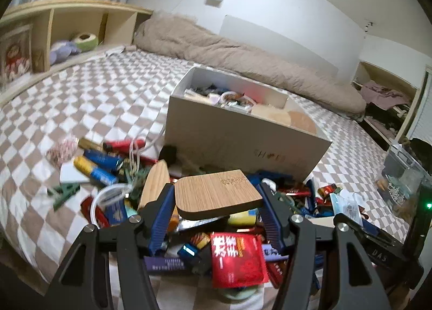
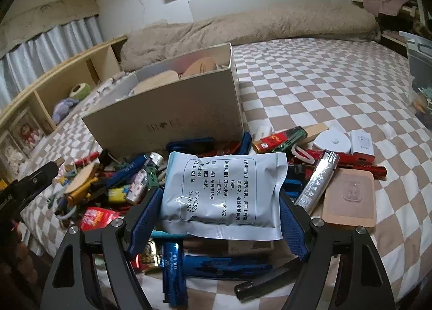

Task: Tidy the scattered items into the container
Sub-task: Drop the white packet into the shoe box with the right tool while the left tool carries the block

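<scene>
My left gripper is shut on a flat wooden board with rounded corners, held above a heap of packets, tubes and small items on the checkered bed. My right gripper is shut on a pale blue printed sachet, also above the heap. The beige cardboard box stands just beyond the heap and holds several items; in the right wrist view the cardboard box lies ahead to the left. The left gripper's black body shows at the left edge of the right wrist view.
A rumpled beige duvet lies along the wall behind the box. A wooden shelf unit with soft toys runs along the left. A clear plastic bin stands at the right. A pink flat case and white chargers lie right of the heap.
</scene>
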`<action>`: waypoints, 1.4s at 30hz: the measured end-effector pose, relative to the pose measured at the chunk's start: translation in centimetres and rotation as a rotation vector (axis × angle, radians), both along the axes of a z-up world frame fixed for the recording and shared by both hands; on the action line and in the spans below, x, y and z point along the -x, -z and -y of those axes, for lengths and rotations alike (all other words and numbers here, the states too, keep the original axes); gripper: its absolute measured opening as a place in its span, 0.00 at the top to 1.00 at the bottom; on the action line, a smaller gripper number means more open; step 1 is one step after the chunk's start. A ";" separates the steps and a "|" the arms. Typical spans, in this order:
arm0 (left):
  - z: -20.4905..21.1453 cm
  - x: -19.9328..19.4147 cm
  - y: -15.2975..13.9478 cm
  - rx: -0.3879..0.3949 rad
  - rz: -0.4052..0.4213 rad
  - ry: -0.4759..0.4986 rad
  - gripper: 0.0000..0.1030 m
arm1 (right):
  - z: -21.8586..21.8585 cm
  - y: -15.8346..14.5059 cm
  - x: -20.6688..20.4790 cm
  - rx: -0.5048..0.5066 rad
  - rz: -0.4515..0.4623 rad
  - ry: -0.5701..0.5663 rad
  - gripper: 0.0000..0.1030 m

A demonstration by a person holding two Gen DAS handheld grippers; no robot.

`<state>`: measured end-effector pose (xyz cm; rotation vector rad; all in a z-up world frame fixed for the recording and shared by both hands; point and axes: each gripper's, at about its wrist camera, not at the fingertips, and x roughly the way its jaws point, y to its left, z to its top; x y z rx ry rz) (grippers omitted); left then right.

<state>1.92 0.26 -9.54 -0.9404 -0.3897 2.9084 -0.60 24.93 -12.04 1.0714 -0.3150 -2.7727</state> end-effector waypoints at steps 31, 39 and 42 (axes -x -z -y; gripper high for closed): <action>1.9 9.4 -11.0 -0.021 -0.212 0.093 0.41 | 0.3 -10.1 2.9 -0.008 -0.179 -0.027 0.21; 2.7 12.7 -9.7 -0.042 -0.170 0.129 0.41 | 2.2 -11.6 6.1 0.026 -0.154 -0.070 0.21; 2.9 14.0 -8.4 -0.046 -0.138 0.135 0.41 | 3.1 -11.9 7.4 0.015 -0.129 -0.088 0.21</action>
